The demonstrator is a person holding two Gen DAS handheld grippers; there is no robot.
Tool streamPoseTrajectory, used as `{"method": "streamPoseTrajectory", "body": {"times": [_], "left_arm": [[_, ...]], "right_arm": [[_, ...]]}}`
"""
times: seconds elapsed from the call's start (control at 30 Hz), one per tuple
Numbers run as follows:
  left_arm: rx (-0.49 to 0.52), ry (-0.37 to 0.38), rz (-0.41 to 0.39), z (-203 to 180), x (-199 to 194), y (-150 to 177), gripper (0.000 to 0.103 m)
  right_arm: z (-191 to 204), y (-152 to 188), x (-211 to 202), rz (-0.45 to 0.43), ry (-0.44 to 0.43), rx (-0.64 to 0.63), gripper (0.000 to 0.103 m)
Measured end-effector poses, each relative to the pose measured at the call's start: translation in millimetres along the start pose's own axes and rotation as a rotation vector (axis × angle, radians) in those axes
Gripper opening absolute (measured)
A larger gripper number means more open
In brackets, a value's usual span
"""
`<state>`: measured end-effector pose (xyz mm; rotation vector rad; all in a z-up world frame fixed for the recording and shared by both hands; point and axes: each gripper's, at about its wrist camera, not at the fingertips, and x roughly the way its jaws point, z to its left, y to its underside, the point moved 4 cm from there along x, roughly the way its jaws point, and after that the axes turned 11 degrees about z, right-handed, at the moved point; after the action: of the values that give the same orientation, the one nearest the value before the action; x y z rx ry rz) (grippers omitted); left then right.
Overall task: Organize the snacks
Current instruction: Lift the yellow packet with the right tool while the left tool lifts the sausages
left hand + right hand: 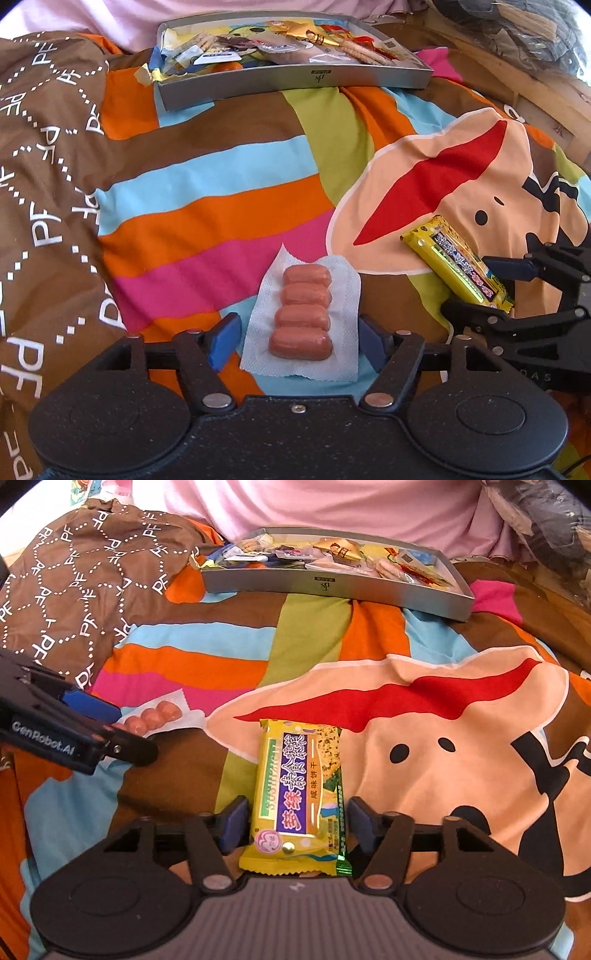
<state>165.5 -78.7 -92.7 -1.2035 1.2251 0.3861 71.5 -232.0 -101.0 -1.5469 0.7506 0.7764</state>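
A clear pack of small sausages [304, 314] lies on the colourful quilt, between the blue pads of my left gripper [299, 341]. That gripper is open and straddles the pack's near end. A yellow biscuit bar [299, 794] lies on the monkey print, and my right gripper [297, 825] is open around its near half with the pads close to its edges. The left wrist view has the yellow bar [458, 262] between the fingers of the right gripper [491, 291]. From the right wrist, the left gripper [122, 727] sits over the sausage pack [162, 712].
A shallow grey box [295, 79] [332, 590] holding several wrapped snacks rests at the far side of the quilt. Pink cloth [332, 506] rises behind it. Bunched brown patterned bedding [44, 166] lies to the left, and a wooden frame [546, 96] stands at the right.
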Motion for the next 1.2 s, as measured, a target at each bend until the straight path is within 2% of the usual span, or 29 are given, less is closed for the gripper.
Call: {"method": "streamPoseTrajectory", "body": {"times": [0.17,0.37,0.53,0.7,0.77,0.87,1.03,1.2], "left_arm": [[0.012,0.01,-0.001,2.0,3.7,-3.6,0.085],[0.019,0.014,-0.003,2.4,8.7,-6.7,0.088],[0.032,0.015,0.002,0.9,8.8,-7.7,0.085],[0.056,0.035,0.001,-2.6,7.8,-6.9,0.072],[0.057,0.04,-0.001,-2.5,7.8,-6.4,0.07],[0.042,0.049,-0.006,-1.5,7.2,-5.9,0.066],[0.035,0.036,-0.027,-4.3,3.5,-3.6,0.064],[0.036,0.024,-0.045,-5.7,-0.6,-1.8,0.062]], "right_arm": [[-3.1,-3.3,4.7,0.007,0.001,0.016,0.082],[-4.8,-8.3,11.3,0.018,-0.03,0.049,0.085],[-3.5,-8.0,11.8,0.022,-0.047,0.064,0.079],[-3.2,-8.5,12.7,0.024,-0.064,0.066,0.073],[-2.4,-8.5,12.4,0.021,-0.067,0.062,0.068],[-0.6,-8.5,12.2,0.015,-0.061,0.051,0.064],[2.2,-7.3,9.1,-0.01,-0.041,0.041,0.052],[6.9,-6.7,7.1,-0.026,-0.021,0.019,0.052]]}}
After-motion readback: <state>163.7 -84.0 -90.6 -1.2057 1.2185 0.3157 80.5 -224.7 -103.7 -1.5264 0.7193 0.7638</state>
